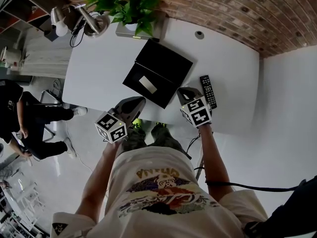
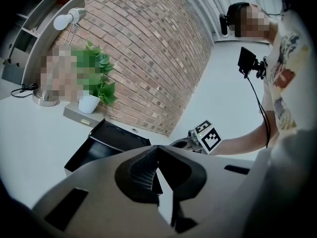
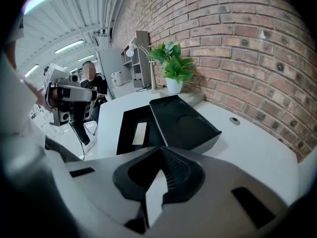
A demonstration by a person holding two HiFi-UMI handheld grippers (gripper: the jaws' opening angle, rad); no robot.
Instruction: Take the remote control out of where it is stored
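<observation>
Looking down, you are seeing the remote (image 1: 208,90) lying out on the white table (image 1: 99,68). It is sitting just beside the open black box (image 1: 157,73), close to your right gripper (image 3: 161,155). That gripper and your left gripper (image 2: 157,152) are both squeezed closed, holding nothing. The job is looking done, I think, so you are doing best by keeping both grippers from bumping the remote. You are counting one remote, one box, one plant (image 1: 126,4), one lamp (image 1: 74,19) and two grippers.
</observation>
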